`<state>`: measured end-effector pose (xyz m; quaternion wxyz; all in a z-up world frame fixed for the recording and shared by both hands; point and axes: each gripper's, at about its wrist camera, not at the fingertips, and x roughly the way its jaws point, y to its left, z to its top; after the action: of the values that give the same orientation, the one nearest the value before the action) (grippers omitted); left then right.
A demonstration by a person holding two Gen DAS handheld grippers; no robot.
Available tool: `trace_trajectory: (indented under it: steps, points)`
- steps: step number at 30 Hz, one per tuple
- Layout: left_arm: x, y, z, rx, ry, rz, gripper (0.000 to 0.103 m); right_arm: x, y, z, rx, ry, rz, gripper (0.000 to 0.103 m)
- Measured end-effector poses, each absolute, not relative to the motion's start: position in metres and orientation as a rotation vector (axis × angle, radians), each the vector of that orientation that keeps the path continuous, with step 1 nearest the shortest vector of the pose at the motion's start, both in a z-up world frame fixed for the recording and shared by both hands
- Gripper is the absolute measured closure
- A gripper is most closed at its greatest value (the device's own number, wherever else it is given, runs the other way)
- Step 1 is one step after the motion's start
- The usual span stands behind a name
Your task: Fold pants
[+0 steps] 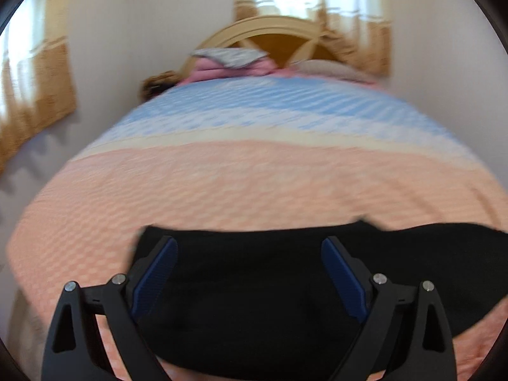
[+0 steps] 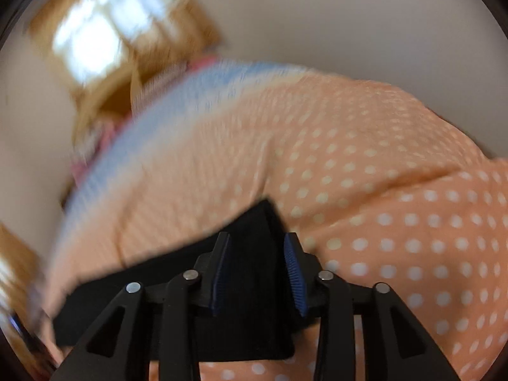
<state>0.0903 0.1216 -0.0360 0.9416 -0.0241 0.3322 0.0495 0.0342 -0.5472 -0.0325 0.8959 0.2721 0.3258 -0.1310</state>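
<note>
**Black pants lying on dotted bedspread, both grippers over them**

Black pants (image 1: 285, 285) are lying flat on the near, peach part of the bedspread (image 1: 222, 184), which is turning blue toward the headboard (image 1: 273, 28). Left gripper (image 1: 249, 273) is hovering over the fabric with jaws wide apart, nothing between the pads. Right gripper (image 2: 257, 273) is sitting over a raised fold of the pants (image 2: 254, 317), jaws partly apart with cloth between them; contact with the pads cannot be told. Both views are blurring.

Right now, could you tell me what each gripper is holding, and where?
Nothing is held: the left gripper is wide open over the black pants; the right gripper straddles them unclosed.
</note>
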Motion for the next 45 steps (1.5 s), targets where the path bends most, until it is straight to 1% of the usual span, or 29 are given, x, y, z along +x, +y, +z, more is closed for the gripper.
trace_trajectory:
  steps: [1,2,3,8,12,17,20,24,29,35,36,38,39,41,44,45]
  points:
    - [0.094,0.111,-0.035,-0.058,0.688,0.051,0.008,0.030,-0.549,-0.030,0.574,0.654,-0.284,0.056]
    - [0.097,0.097,-0.035,-0.057,0.699,0.002,0.008,0.029,-0.549,-0.028,0.574,0.639,-0.289,0.051]
    - [0.099,0.085,-0.037,-0.046,0.704,-0.038,0.008,0.028,-0.548,-0.026,0.562,0.635,-0.288,0.050]
    - [0.100,0.029,-0.052,0.061,0.730,-0.139,0.008,0.040,-0.540,-0.041,0.508,0.731,-0.262,0.050]
    - [0.098,0.011,-0.061,0.106,0.760,-0.162,0.008,0.038,-0.531,-0.060,0.445,0.788,-0.247,0.050]
    - [0.100,0.008,-0.089,0.077,0.879,-0.152,0.007,0.035,-0.513,-0.065,0.365,0.796,-0.212,0.050]
    - [0.096,0.014,-0.091,0.006,0.875,-0.151,0.006,0.032,-0.503,-0.067,0.292,0.809,-0.230,0.050]
    - [0.094,0.014,-0.090,0.016,0.868,-0.147,0.005,0.038,-0.497,-0.067,0.218,0.841,-0.250,0.050]
    - [0.092,0.014,-0.092,0.014,0.863,-0.139,0.005,0.054,-0.506,-0.067,0.250,0.831,-0.267,0.050]
    - [0.095,0.016,-0.092,0.010,0.867,-0.142,0.004,0.069,-0.491,-0.074,0.104,0.891,-0.269,0.050]
    - [0.096,0.016,-0.093,0.009,0.866,-0.142,0.004,0.069,-0.489,-0.073,0.089,0.901,-0.272,0.051]
    - [0.096,0.015,-0.093,0.009,0.862,-0.141,0.004,0.068,-0.489,-0.073,0.095,0.914,-0.281,0.080]
    - [0.096,0.015,-0.093,0.010,0.861,-0.142,0.004,0.067,-0.492,-0.072,0.129,0.915,-0.282,0.081]
    - [0.096,0.016,-0.091,0.011,0.864,-0.155,0.004,0.066,-0.492,-0.067,0.159,0.905,-0.291,0.087]
    - [0.094,0.022,-0.082,0.023,0.840,-0.149,0.004,0.059,-0.471,-0.042,0.145,0.840,-0.280,0.087]
    - [0.093,0.025,-0.079,0.023,0.824,-0.143,0.004,0.055,-0.458,-0.026,0.158,0.803,-0.249,0.087]
